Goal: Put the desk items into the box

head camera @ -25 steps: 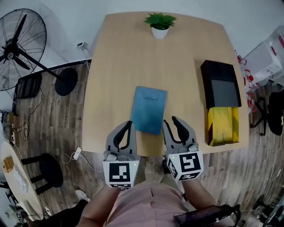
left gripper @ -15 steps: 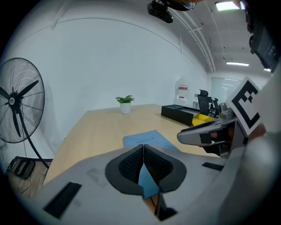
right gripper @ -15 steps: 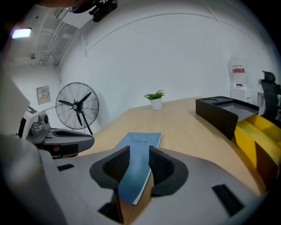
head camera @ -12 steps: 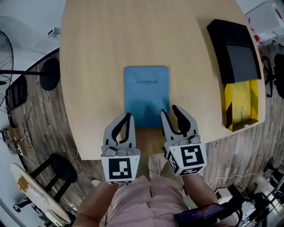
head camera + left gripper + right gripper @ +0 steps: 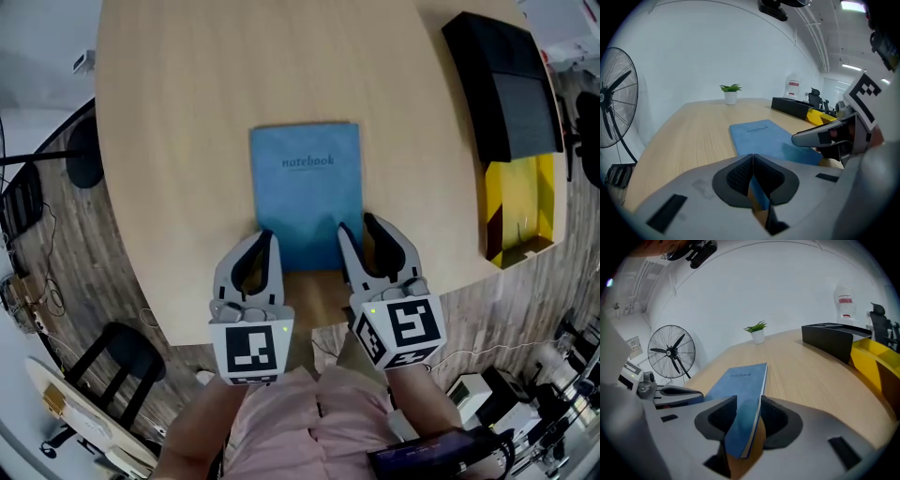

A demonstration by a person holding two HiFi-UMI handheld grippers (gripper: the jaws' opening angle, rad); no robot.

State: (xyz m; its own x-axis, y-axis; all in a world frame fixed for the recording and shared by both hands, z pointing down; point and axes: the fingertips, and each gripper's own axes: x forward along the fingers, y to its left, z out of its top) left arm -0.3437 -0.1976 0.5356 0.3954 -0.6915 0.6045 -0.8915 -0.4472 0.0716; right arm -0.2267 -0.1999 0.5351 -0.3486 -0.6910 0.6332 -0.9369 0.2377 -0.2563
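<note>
A pale wooden desk (image 5: 187, 141) fills the upper part of the head view, its rounded near edge curving across the lower middle. Along the right edge lies a long black-and-yellow box (image 5: 516, 202), its open yellow end nearest the bottom of the frame, well apart from everything else. At centre a blue notebook (image 5: 307, 192) lies flat on the desk, cover up, outside the box. Below it, the right claw (image 5: 356, 223) stands narrowly parted, its jaws straddling the notebook's lower right corner; whether they touch it is unclear. The left claw (image 5: 267, 236), jaws pressed together and holding nothing, points at the lower left corner. In the left gripper view, a small potted plant (image 5: 731, 93) stands at the desk's far end.
</note>
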